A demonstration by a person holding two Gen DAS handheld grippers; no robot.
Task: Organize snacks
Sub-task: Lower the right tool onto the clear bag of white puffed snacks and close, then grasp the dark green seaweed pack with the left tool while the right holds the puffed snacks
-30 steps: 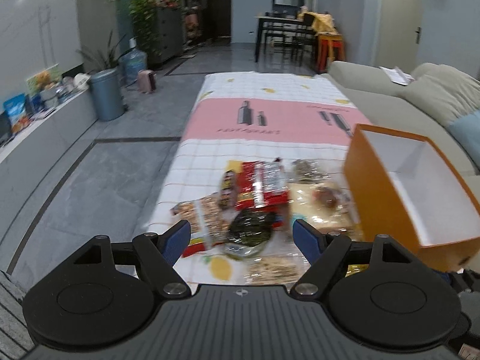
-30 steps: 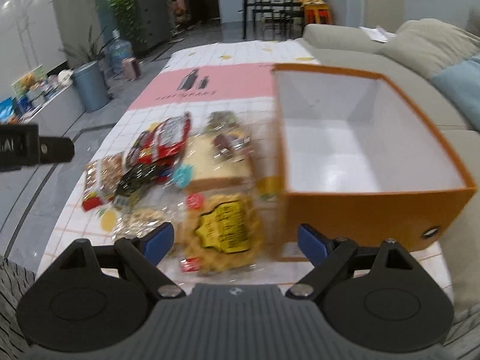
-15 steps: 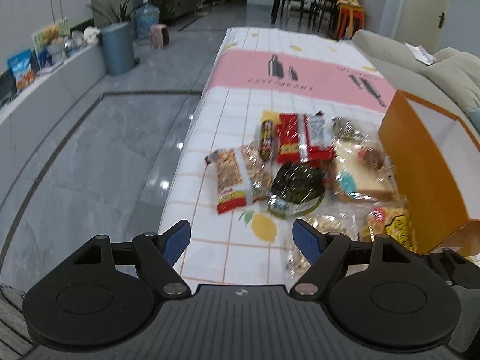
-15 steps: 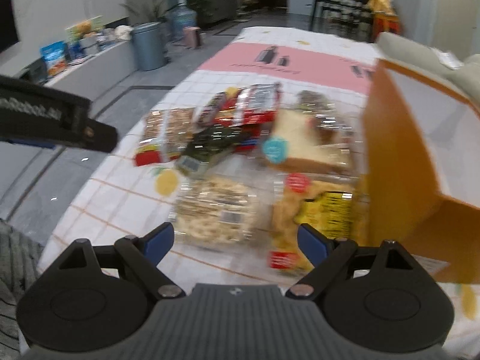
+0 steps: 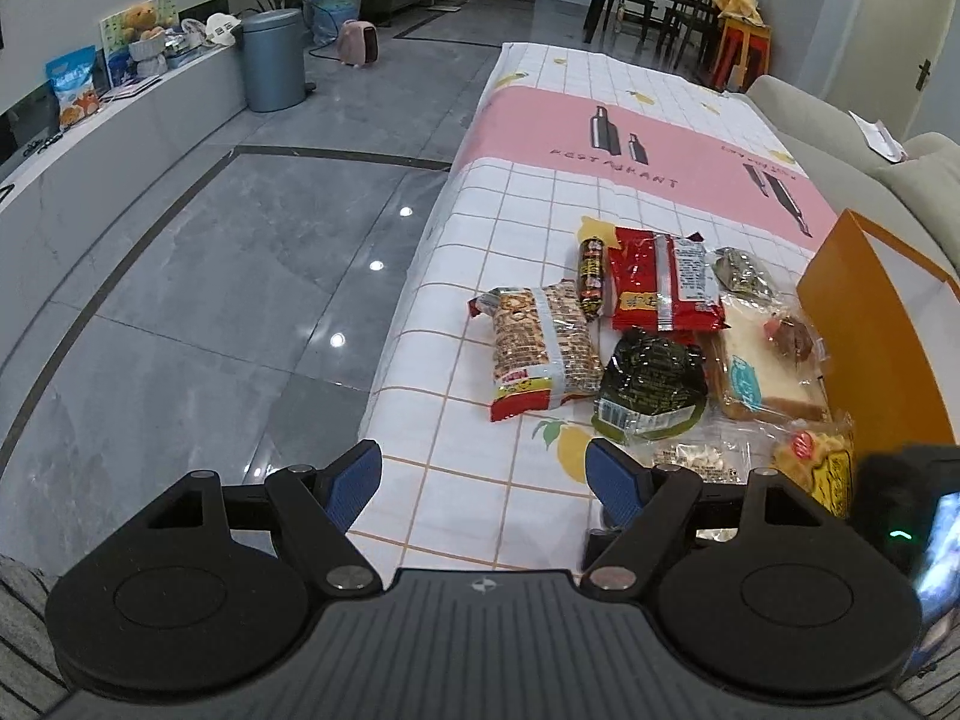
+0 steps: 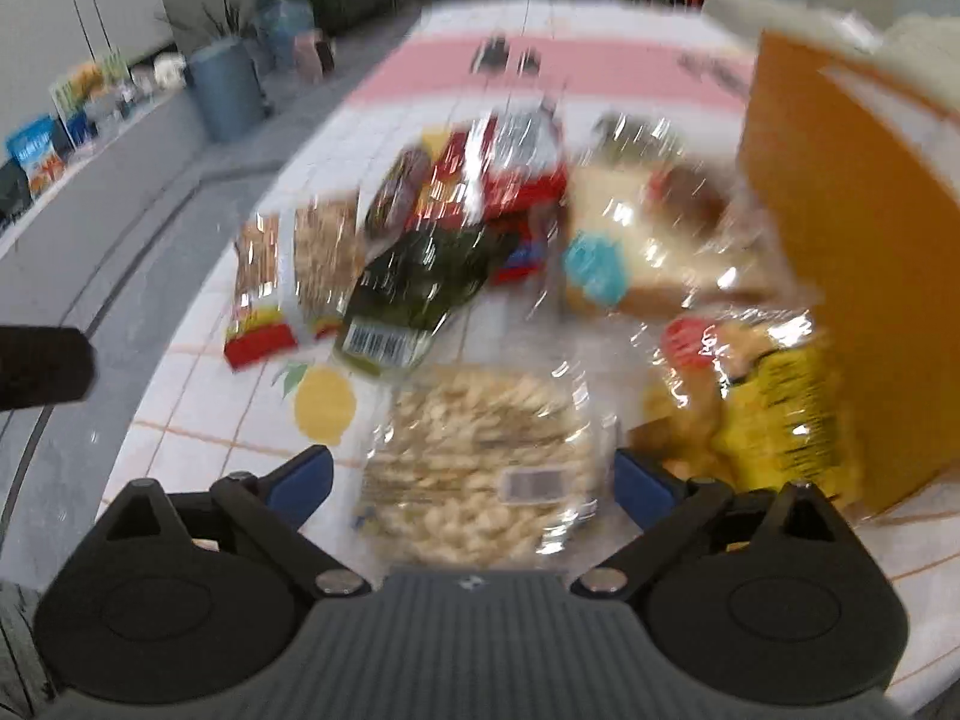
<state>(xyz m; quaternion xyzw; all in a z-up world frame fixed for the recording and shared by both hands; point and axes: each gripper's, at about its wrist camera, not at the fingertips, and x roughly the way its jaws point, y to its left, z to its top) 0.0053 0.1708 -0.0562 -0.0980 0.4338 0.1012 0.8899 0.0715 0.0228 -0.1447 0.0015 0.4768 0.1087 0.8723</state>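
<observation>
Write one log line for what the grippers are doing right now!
left gripper: open, empty | right gripper: open, over clear snack bag | orange box: nothing visible inside

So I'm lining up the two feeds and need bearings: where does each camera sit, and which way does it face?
Left wrist: on the left gripper, facing along the table over the snacks; its open jaws show.
Right wrist: on the right gripper, low over the clear cracker bag; open jaws show, image blurred.
Shared: the dark green packet and the orange box.
</observation>
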